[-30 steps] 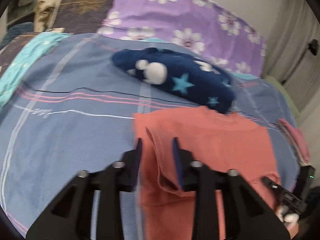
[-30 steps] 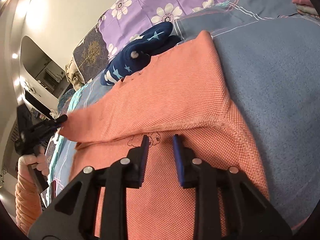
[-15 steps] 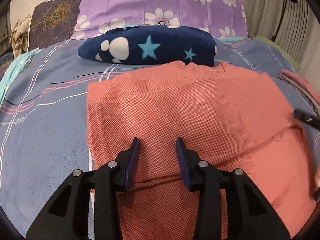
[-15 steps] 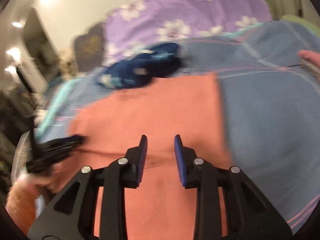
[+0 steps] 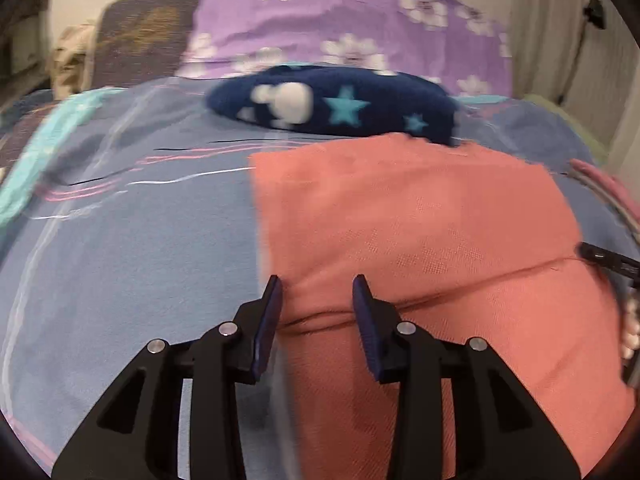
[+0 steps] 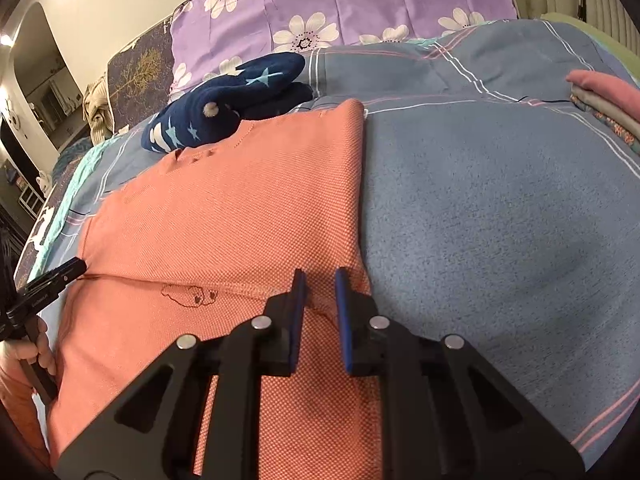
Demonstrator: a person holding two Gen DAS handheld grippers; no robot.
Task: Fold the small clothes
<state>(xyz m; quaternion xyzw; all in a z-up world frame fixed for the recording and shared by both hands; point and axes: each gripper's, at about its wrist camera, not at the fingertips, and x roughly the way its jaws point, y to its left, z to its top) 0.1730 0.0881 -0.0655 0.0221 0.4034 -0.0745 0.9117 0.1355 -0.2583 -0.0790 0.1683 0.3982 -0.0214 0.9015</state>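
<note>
The left gripper points down at a slant over the near left edge of the coral garment, its blue pads spread; the jaws have just been opening, and a low ridge of the cloth's folded edge lies between them without being pressed. The right gripper slants down the same way over the garment's right edge, where the folded-over flap ends. Its jaws have just been closing and now stand narrow, with a small gap showing; a pinch of the fold's edge rises between the pads, but whether they press it I cannot tell. At the left rim of the right wrist view, the person's hand wraps the handle of the left gripper, whose tips touch the garment's left edge at the fold line.

The garment lies flat on the bed right under and ahead of both grippers, its upper part folded down so a crease runs across it from one gripper to the other. A small outline drawing shows just left of the right gripper, below the crease. The weave is finely dotted.

Beyond the garment's far edge, touching it, lies a navy fleece piece with stars. Far right of the right gripper sits a folded stack of clothes. Behind it all stands a purple flowered pillow.
</note>
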